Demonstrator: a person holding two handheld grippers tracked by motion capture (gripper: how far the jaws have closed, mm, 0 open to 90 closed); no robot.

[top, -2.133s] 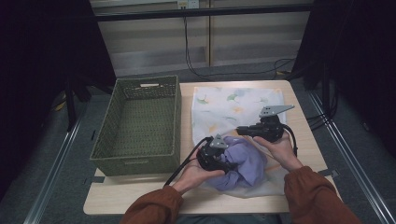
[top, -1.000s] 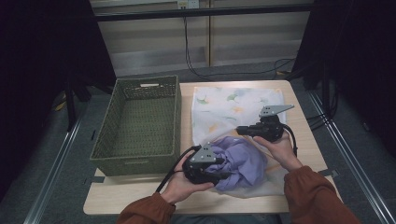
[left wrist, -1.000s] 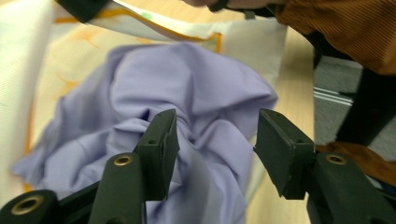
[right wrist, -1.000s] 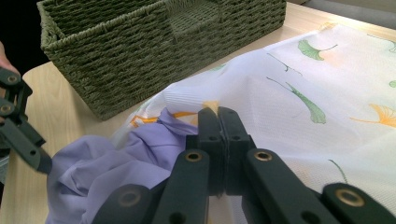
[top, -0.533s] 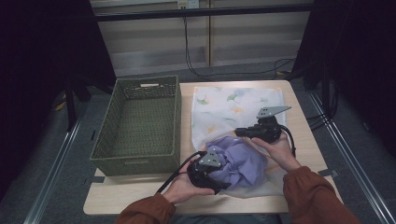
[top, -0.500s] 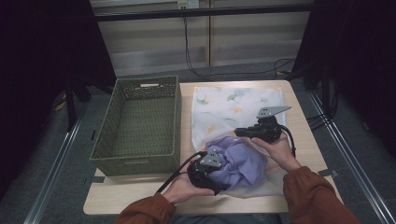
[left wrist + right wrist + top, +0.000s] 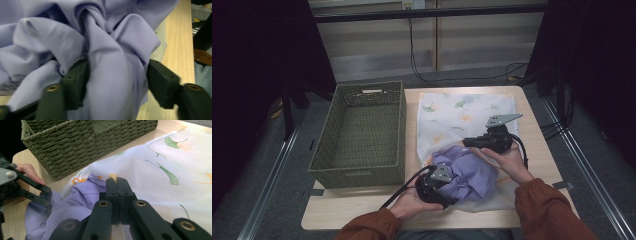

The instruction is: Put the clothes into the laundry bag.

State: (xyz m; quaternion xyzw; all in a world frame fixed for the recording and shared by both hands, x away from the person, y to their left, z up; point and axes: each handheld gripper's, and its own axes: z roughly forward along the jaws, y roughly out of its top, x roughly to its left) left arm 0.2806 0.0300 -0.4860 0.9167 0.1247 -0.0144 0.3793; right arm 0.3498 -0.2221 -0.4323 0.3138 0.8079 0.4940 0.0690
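A crumpled purple cloth [image 7: 472,172] [image 7: 105,37] lies at the near end of a white bag printed with green and orange leaves [image 7: 462,112] [image 7: 162,170], partly under the bag's lifted edge. My left gripper [image 7: 451,196] [image 7: 115,72] is low at the cloth's near left side. Its jaws have just been closing, and a thick fold of the cloth fills the gap between them. My right gripper [image 7: 467,142] [image 7: 117,182] is shut on the bag's edge just above the cloth [image 7: 75,200] and holds that edge up.
A green woven basket [image 7: 359,172] [image 7: 75,145] stands empty on the left half of the wooden table [image 7: 537,150], close beside the bag. Bare wood shows to the right of the bag and along the near edge.
My left gripper has dropped and shifted along the near side of the purple cloth, pressing lower into it. My right gripper and the bag's edge have stayed put.
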